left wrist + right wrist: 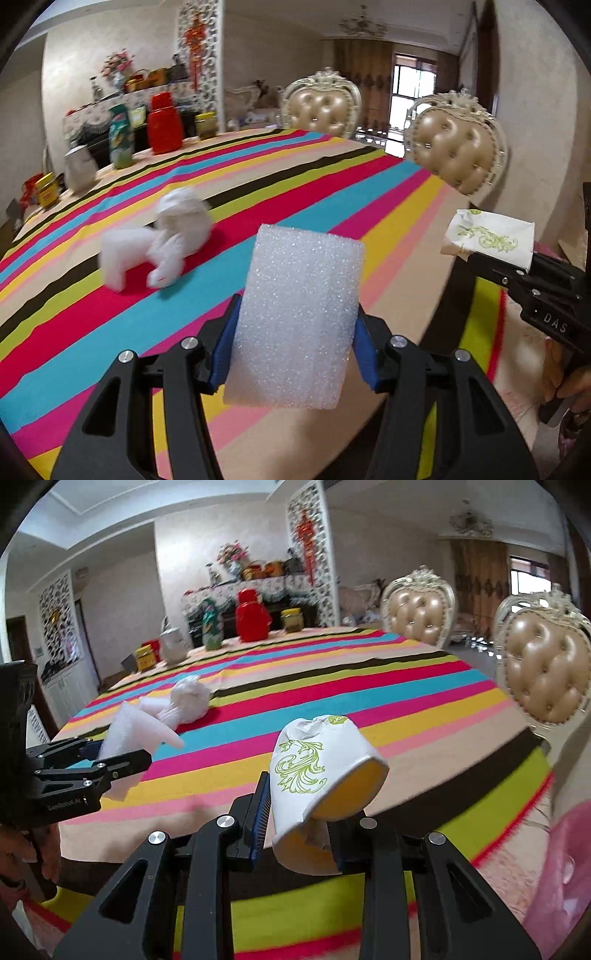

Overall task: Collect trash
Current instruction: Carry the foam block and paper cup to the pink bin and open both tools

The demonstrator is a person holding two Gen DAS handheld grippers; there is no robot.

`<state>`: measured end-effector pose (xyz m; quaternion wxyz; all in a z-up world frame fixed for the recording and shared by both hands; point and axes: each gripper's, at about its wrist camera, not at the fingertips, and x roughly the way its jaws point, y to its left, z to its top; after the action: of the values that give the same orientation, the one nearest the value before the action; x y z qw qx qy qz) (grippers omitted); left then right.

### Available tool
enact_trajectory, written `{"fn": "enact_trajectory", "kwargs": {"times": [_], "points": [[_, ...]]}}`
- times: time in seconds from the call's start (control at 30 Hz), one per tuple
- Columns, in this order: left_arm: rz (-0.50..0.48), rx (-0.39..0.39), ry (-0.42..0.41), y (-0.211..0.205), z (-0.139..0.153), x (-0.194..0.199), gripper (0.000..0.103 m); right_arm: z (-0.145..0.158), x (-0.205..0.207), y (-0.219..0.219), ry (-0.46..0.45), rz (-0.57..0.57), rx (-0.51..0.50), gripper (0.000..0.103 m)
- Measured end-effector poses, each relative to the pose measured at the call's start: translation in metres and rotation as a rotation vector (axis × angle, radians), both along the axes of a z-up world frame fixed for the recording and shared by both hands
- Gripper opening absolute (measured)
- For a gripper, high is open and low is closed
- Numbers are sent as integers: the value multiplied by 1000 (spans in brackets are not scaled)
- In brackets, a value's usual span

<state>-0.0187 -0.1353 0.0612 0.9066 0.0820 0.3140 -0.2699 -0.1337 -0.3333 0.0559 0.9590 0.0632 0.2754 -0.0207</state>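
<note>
- Hidden or unclear: the white foam block (295, 321) covered the gap between the left gripper (293, 354)'s blue pads, so the inner pad faces could not be seen.
- The crumpled white plastic bag (183, 225) and a second foam piece (118, 254) on the striped tablecloth (332, 192) were smeared by motion; their edges were hard to make out.
- The person appeared only as a hand (22, 853) cut off at the frame edge, gripping a handle.
- A pink translucent object (557, 878) at the lower right of the right wrist view was cropped and could not be identified.
- Left gripper: fingers pinched the foam block by its two sides, holding it upright above the table edge.
- Right gripper (295, 834): fingers pressed nearly together on a crushed paper cup (314, 771), white with a green scroll print, held over the near edge of the table; its yellowish mouth faced right and no contents showed.
- Containers at the far end of the table: a red jar (164, 125), a teal patterned bottle (120, 138), a yellow-lidded jar (205, 125) and a silver kettle (79, 170); their contents could not be told.
- Two tufted gold chairs (456, 144) stood along the table's right side.
</note>
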Motion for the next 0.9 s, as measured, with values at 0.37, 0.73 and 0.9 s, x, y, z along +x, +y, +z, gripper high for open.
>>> {"fn": "enact_trajectory", "kwargs": {"times": [0.37, 0.73, 0.9], "points": [[-174, -4, -23, -85, 11, -29, 54, 12, -61, -62, -83, -217, -36, 28], [-374, -63, -54, -175, 29, -74, 54, 16, -139, -126, -97, -473, -106, 28], [-510, -95, -25, -238, 31, -94, 54, 13, -172, -165, -80, -599, -109, 28]]}}
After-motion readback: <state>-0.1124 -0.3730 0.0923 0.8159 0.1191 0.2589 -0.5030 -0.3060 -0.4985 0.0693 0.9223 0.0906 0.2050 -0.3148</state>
